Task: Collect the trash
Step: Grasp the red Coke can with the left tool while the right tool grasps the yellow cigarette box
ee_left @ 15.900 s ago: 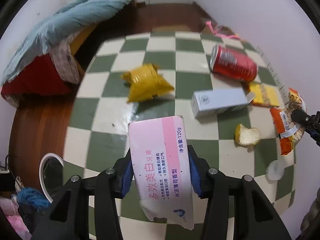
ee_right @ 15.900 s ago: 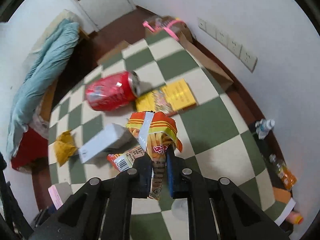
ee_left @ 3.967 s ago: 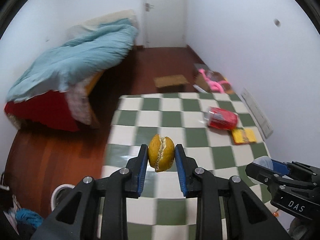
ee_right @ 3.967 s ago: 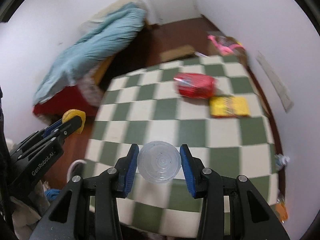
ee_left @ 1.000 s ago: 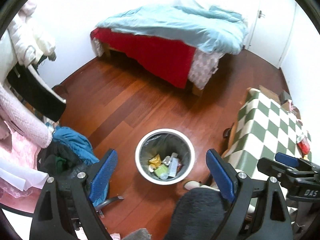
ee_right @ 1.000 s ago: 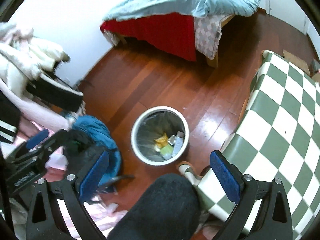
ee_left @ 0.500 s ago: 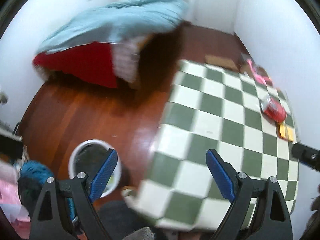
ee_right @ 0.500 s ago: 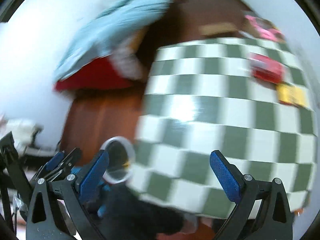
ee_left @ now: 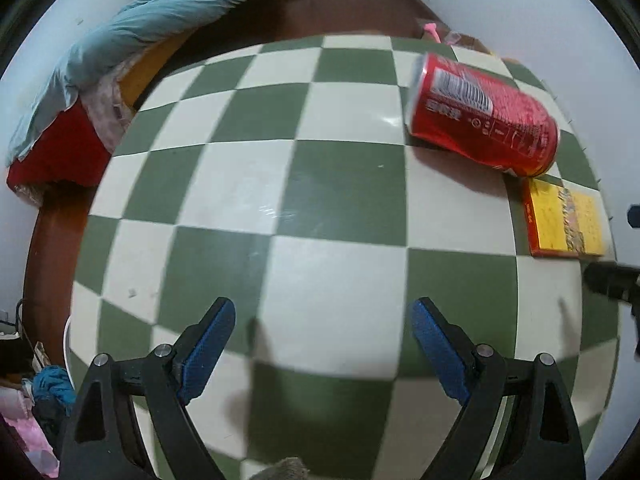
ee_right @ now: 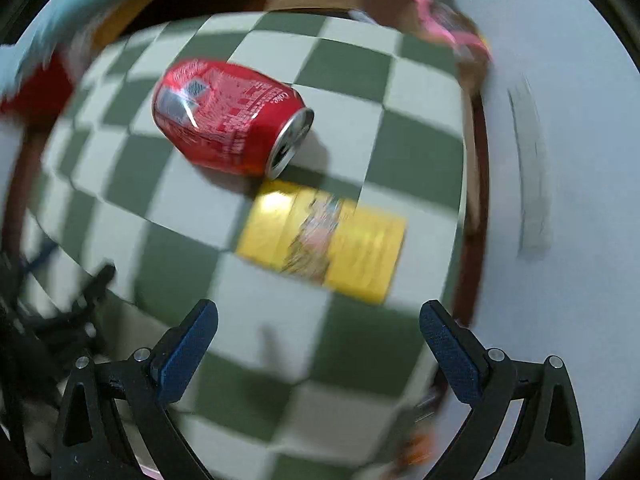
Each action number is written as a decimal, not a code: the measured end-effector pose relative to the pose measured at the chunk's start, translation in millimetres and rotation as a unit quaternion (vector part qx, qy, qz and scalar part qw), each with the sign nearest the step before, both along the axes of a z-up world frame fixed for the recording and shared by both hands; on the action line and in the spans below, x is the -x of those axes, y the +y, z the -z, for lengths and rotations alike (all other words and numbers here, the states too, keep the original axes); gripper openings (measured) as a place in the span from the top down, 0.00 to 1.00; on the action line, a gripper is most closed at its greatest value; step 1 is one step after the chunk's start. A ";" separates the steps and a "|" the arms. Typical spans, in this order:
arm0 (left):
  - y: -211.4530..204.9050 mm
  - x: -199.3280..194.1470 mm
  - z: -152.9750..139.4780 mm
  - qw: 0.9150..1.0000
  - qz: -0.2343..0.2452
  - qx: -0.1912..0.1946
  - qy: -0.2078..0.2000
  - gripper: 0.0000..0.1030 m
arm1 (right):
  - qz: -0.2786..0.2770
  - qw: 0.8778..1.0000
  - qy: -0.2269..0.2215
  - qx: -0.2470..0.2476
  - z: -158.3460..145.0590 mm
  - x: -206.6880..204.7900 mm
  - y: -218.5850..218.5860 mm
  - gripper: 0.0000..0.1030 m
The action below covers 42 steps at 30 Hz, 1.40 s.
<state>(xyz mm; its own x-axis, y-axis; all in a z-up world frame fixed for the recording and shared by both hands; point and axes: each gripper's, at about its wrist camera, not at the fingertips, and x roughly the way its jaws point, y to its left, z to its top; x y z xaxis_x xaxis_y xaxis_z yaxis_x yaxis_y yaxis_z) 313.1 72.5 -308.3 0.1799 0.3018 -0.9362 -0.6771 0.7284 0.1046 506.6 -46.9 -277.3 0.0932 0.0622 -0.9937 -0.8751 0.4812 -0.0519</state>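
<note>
Checkered tabletop in green and cream fills the left wrist view, bulging under the fisheye lens. The left gripper hovers above its near part, its blue-padded jaws spread wide with nothing between them. A red soda can lies on its side toward the far right of the table, barcode and white print facing up. Just beyond its lower end lies a flat yellow packet, close to the table's right edge; whether the two touch is hard to tell. A black piece of the other gripper pokes in at the right border, mostly cut off. A bed with a light blue duvet stands at the upper left on a wooden floor.

The right wrist view is heavily motion-blurred. The right gripper also has its jaws spread wide and holds nothing. The red soda can lies on its side ahead and to the left, silver end facing right. The yellow packet lies just below it, its print smeared beyond reading. Pink clutter sits past the table's far corner, indistinct.
</note>
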 end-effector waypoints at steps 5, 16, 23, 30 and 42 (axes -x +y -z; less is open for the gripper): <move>2.9 -10.5 -0.7 1.000 -0.008 -0.008 0.000 0.10 | -0.090 0.995 0.010 0.037 31.3 -16.1 24.2 0.01; 0.8 -16.1 5.1 1.000 0.024 -0.014 0.001 0.09 | -0.108 0.993 0.038 0.014 41.9 -39.2 33.8 0.07; -3.5 -23.3 -12.4 0.993 0.093 -0.073 0.010 0.09 | -0.010 0.999 0.046 0.015 32.6 -22.2 -7.7 0.24; 2.8 -27.5 -24.9 0.985 0.142 -0.096 0.008 0.09 | 0.151 0.986 0.068 -0.037 16.5 -34.0 -56.5 0.15; -11.8 -26.8 -12.4 0.976 0.192 -0.101 0.034 0.09 | 0.090 0.996 0.012 -0.022 27.8 3.1 -37.6 0.31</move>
